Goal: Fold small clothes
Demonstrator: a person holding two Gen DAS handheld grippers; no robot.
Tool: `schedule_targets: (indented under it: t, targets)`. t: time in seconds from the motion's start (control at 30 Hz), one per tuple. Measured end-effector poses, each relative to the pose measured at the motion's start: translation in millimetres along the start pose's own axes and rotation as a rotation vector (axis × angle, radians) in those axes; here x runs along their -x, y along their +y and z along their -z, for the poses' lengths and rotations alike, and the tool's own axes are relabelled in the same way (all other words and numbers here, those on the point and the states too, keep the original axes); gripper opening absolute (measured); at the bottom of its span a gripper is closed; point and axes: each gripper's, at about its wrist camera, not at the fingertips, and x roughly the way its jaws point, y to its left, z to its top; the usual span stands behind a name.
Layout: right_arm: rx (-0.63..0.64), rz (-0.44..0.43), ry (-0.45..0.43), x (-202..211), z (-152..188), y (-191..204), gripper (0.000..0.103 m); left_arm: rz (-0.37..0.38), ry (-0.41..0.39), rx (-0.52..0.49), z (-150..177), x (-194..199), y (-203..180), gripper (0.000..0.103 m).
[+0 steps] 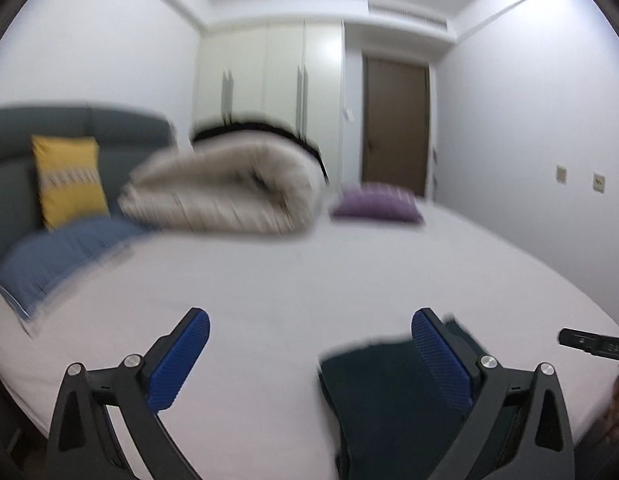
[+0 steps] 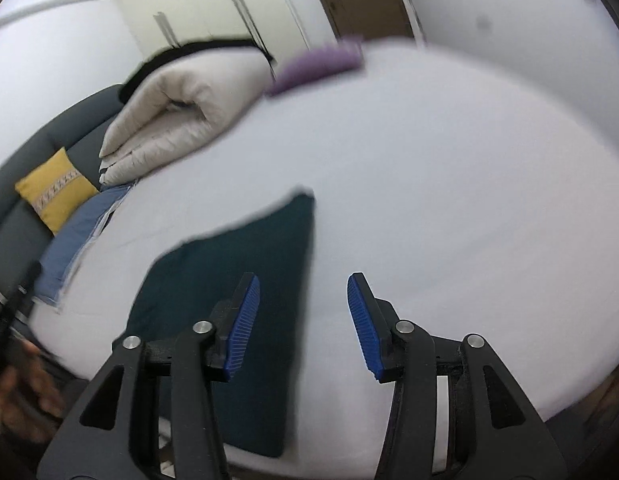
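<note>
A dark teal garment [image 2: 237, 280] lies flat and folded on the white bed near its front edge; it also shows in the left wrist view [image 1: 389, 400], partly behind the right finger. My left gripper [image 1: 309, 332] is open and empty above the bed, to the left of the garment. My right gripper [image 2: 303, 300] is open and empty, its left finger over the garment's right part. Both views are blurred.
A folded beige duvet [image 1: 229, 188], a purple pillow [image 1: 377, 202], a blue pillow [image 1: 61, 256] and a yellow cushion [image 1: 67, 180] lie at the head of the bed [image 1: 269, 280]. A white wardrobe [image 1: 269, 80] and a brown door [image 1: 395, 124] stand behind.
</note>
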Motion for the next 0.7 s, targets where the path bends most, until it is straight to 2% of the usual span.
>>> schedule_targets:
  t: [0.03,0.07,0.13,0.2,0.23,0.37,0.43,0.5,0.7]
  targets:
    - [0.034,0.022,-0.045,11.7,-3.0,10.6,0.064,-0.035,-0.041,-0.007,-6.1,9.3,-1.4,0.103]
    - [0.068,0.053,-0.103,25.4,-5.6,21.5,0.072,-0.068,-0.085,-0.008,-11.7,18.8,-0.5,0.103]
    - [0.11,0.1,-0.232,50.6,-11.4,41.9,0.103,-0.114,-0.162,-0.002,-22.6,29.3,3.3,0.103]
    - [0.136,0.127,-0.368,79.1,-12.0,56.1,0.103,-0.129,-0.249,-0.007,-33.1,46.0,6.4,0.103]
    - [0.15,0.132,-0.4,89.0,-13.5,61.5,0.103,-0.132,-0.28,-0.021,-37.7,54.0,8.2,0.103]
    - [0.156,0.153,-0.446,120.3,-20.5,74.9,0.103,-0.127,-0.341,-0.1,-53.7,66.9,5.2,0.103]
    - [0.134,0.129,-0.454,133.8,-22.7,76.6,0.103,-0.124,-0.318,-0.12,-59.9,69.9,4.5,0.103]
    - [0.117,0.141,-0.474,144.5,-22.6,80.2,0.103,-0.123,-0.284,-0.109,-62.9,77.0,6.1,0.103]
    - [0.169,0.149,-0.457,153.1,-17.1,99.4,0.103,-0.106,-0.118,-0.148,-51.7,62.9,-4.8,0.103]
